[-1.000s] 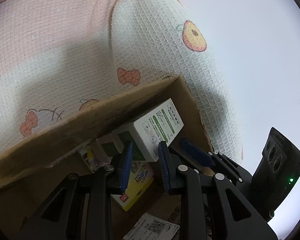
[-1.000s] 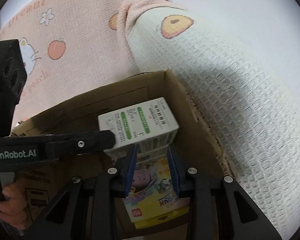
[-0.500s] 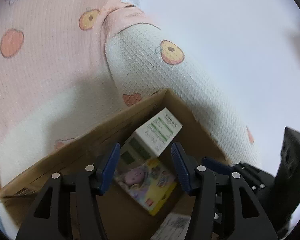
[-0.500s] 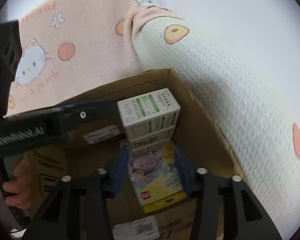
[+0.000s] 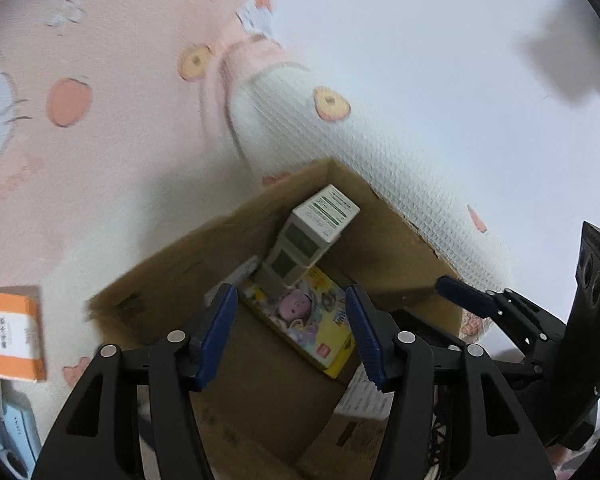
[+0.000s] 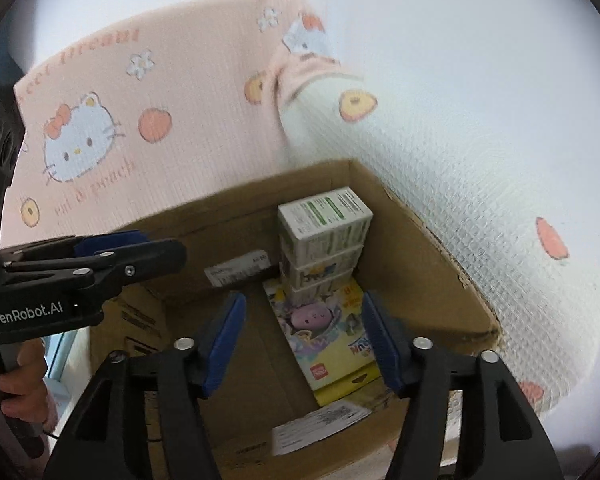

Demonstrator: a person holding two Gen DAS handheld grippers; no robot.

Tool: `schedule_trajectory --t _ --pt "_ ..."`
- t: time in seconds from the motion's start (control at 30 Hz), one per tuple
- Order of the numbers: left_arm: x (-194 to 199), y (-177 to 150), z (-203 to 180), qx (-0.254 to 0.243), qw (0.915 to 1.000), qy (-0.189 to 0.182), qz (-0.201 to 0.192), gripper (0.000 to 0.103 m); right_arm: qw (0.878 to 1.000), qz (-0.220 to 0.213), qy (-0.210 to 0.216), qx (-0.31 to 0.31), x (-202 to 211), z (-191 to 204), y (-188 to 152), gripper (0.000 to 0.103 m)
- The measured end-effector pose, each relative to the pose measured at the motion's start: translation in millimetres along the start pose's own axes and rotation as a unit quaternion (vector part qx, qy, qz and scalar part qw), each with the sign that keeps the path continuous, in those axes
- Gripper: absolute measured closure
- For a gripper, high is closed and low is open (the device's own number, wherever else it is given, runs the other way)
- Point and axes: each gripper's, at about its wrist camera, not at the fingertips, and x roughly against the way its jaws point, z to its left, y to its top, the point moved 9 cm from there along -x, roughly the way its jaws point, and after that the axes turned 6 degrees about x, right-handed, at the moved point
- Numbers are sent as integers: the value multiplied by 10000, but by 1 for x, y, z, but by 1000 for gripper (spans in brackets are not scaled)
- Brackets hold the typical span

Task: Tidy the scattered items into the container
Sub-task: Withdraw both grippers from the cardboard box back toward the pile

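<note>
- Inside the cardboard box, a white-and-green carton tops a stack in the far corner, beside a flat colourful packet on the floor of the box.
- Above the box, the left gripper and right gripper both have their jaws opening, with nothing between them.
- Off to the left on the patterned blanket, an orange box lies outside the container, so I judge the tidying only partly done.
</note>
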Motion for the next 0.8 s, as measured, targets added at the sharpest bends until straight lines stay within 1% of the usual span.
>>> schedule_trajectory --t 0.07,0.13,0.17,0.23,0.27,0.33,0.43,0.47,0.5,0.6,0.73,0.8 --pt "24 -4 16 115 9995 19 -296 42 9998 -199 12 32 10 16 3 38" --pt "50 -8 40 465 9965 148 -680 42 9987 -501 69 -27 18 32 9 37" --pt "59 -10 51 617 9946 200 -805 42 9980 -638 36 -35 21 43 13 36" --pt "79 -17 76 943 9897 234 -1055 42 9974 -722 -6 36 22 60 18 36" --pt "85 -22 87 1057 9877 276 -1114 41 9970 -764 68 123 22 74 20 36" --pt "95 -39 116 1264 9841 506 -1139 40 9957 -817 326 300 23 100 22 36" --pt "107 -63 154 1480 9783 903 -1130 39 9907 -838 881 618 23 147 19 36" --pt "111 -72 167 1576 9760 1009 -1111 39 9890 -823 1023 683 21 156 18 36" --pt "115 -80 178 1675 9740 1066 -1094 39 9866 -787 1202 769 19 170 15 36" --pt "124 -97 206 1954 9674 1210 -1067 39 9811 -678 1528 975 11 201 7 36" --pt "135 -127 240 2153 9567 1650 -1051 39 9701 -360 2106 1154 -3 244 -14 36" --pt "138 -146 250 2283 9541 1681 -962 39 9636 -152 2356 1258 -11 264 -28 36"
